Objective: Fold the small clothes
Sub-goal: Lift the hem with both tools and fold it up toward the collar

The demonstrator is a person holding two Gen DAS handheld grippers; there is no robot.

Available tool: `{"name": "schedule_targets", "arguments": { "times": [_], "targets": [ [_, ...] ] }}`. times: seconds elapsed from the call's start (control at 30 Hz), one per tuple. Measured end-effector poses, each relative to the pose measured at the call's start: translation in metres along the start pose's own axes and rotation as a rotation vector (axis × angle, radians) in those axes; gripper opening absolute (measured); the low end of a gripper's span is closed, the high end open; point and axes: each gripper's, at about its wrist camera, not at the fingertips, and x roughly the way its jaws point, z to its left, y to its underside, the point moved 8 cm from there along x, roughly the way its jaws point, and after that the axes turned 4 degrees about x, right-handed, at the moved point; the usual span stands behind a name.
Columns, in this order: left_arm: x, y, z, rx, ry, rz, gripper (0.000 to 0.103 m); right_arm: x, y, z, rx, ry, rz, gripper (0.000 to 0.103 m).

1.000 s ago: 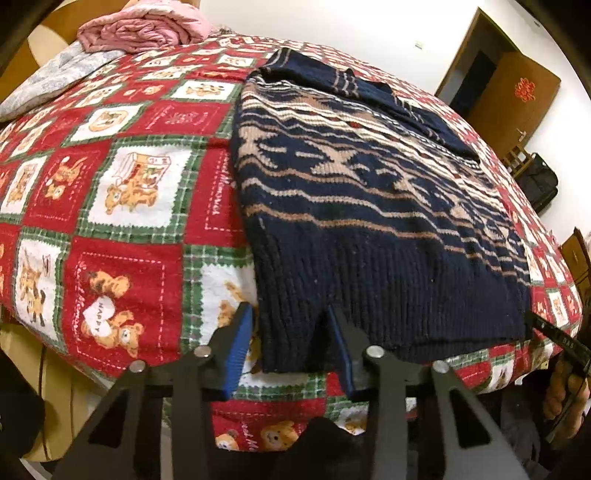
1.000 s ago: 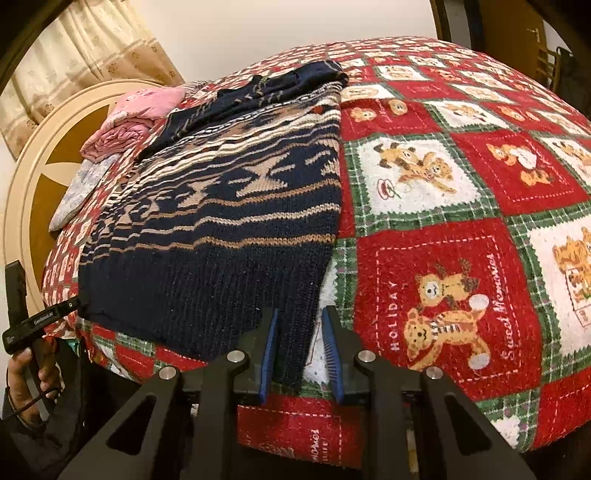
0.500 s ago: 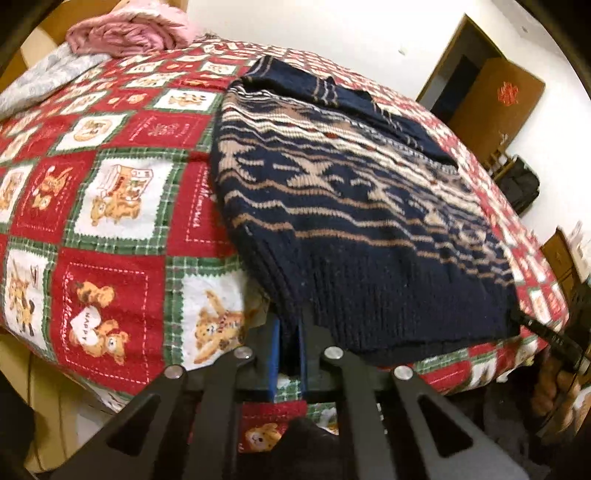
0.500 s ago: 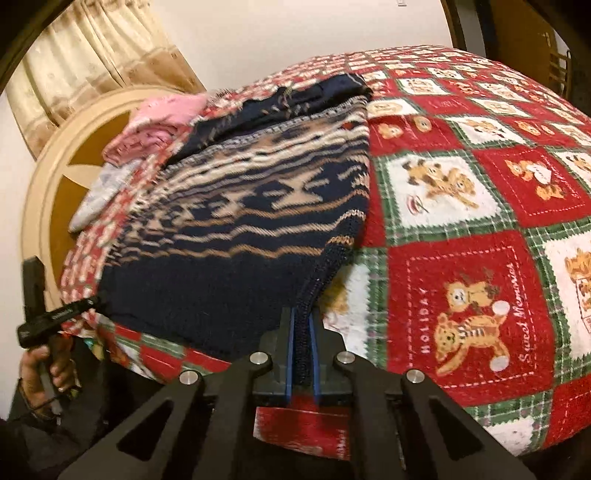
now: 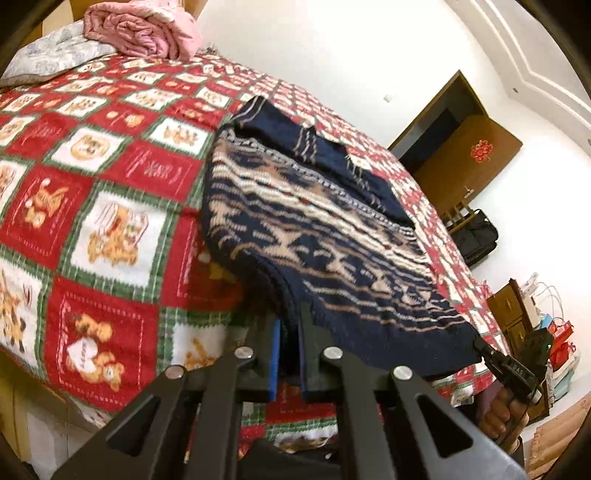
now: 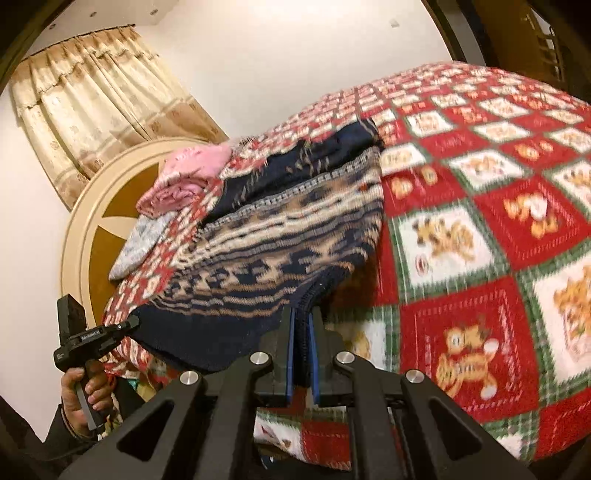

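Observation:
A navy knitted sweater [image 5: 321, 236] with tan and white bands lies on the bed, its hem lifted off the blanket. My left gripper [image 5: 290, 325] is shut on the hem's left corner. My right gripper [image 6: 303, 325] is shut on the hem's right corner; the sweater [image 6: 295, 236] hangs between the two. The right gripper also shows in the left wrist view [image 5: 491, 354], pinching the far corner. The left gripper shows in the right wrist view [image 6: 129, 325]. The sweater's folded sleeves lie on top at its far end.
The bed is covered by a red, green and white teddy-bear blanket [image 5: 92, 206]. A pink folded quilt [image 5: 144, 29] and a grey pillow [image 5: 51, 55] lie at the headboard [image 6: 96, 229]. A brown door [image 5: 469, 158], a black bag [image 5: 476, 236] and a cabinet [image 5: 517, 314] stand beyond the bed.
Both grippers closed on the hem corners, then raised the hem off the blanket and carried it forward toward the collar end.

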Motion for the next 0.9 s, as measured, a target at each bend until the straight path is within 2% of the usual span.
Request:
{"name": "schedule_targets", "arguments": {
  "times": [0.4,0.6,0.9],
  "targets": [
    [-0.002,-0.072,-0.009,-0.012,0.040,-0.088,0.008,0.005,-0.074,0.006,0.021,-0.026,-0.091,0.006],
    [0.015,-0.104,-0.008,-0.037,0.052,-0.088,0.008,0.021,-0.111,0.005,0.036,-0.027,-0.101,0.006],
    [0.042,-0.156,-0.013,-0.016,0.048,-0.097,0.008,0.059,-0.170,0.004,0.026,-0.004,-0.107,0.006]
  ]
}}
